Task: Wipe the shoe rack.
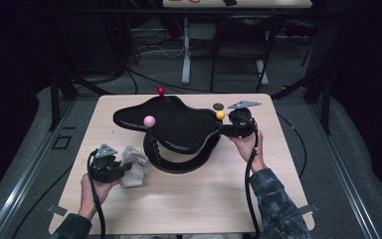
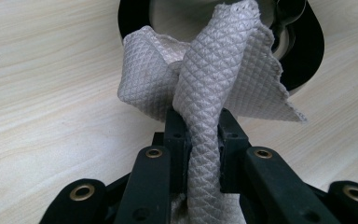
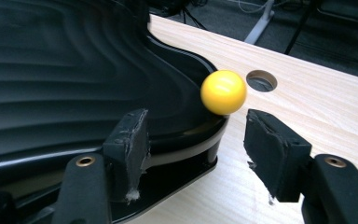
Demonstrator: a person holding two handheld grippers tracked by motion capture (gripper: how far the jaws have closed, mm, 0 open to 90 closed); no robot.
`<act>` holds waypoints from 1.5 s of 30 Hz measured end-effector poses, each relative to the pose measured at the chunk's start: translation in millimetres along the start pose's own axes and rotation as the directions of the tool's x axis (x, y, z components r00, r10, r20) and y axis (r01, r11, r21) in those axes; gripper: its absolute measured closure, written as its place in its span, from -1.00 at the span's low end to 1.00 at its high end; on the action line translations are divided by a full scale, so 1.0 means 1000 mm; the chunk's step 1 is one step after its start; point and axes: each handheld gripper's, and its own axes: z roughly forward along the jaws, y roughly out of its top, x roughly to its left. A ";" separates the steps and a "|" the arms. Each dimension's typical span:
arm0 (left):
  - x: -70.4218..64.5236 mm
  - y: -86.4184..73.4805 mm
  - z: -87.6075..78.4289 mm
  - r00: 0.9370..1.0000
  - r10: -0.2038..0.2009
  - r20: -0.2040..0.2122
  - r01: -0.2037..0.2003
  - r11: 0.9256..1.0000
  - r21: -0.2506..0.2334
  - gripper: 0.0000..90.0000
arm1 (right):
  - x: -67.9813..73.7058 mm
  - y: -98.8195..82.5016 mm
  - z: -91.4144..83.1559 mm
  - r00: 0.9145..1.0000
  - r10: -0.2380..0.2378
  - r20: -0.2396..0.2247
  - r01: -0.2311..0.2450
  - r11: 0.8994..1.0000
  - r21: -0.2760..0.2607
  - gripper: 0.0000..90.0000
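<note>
Black tray [image 1: 174,124] about to be wiped

A cloth [image 2: 205,88] is clamped in the left gripper [image 2: 200,135] beside the tray; the right gripper [image 3: 196,135] is parted at the tray's edge by the yellow ball [image 3: 223,92], gripping nothing; wiping is not yet begun

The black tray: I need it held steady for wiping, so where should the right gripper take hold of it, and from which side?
Probably the tray rim just below the yellow ball, coming in level from the table's right edge. There the lip is thin and overhangs the tabletop, and the open right gripper already straddles it.
</note>
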 end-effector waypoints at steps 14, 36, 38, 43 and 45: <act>-0.001 0.000 0.001 1.000 0.010 0.004 -0.010 1.000 0.004 0.73 | -0.005 0.000 0.014 1.000 0.022 0.022 -0.022 1.000 -0.002 0.30; -0.004 0.000 0.004 1.000 0.017 0.007 -0.017 1.000 0.009 0.73 | -0.022 0.012 0.048 0.998 0.018 0.059 -0.017 1.000 -0.003 0.46; -0.005 0.001 0.004 1.000 0.019 0.010 -0.019 1.000 0.011 0.73 | -0.023 0.014 0.046 0.998 0.017 0.061 -0.017 1.000 0.001 0.43; -0.005 0.001 0.004 1.000 0.012 0.009 -0.012 1.000 0.002 0.73 | -0.017 0.017 0.023 0.999 0.026 0.022 -0.026 1.000 -0.016 0.20; -0.005 0.000 0.004 1.000 0.011 0.009 -0.011 1.000 -0.001 0.73 | -0.009 0.017 0.008 0.999 0.023 -0.022 -0.024 0.999 -0.022 0.14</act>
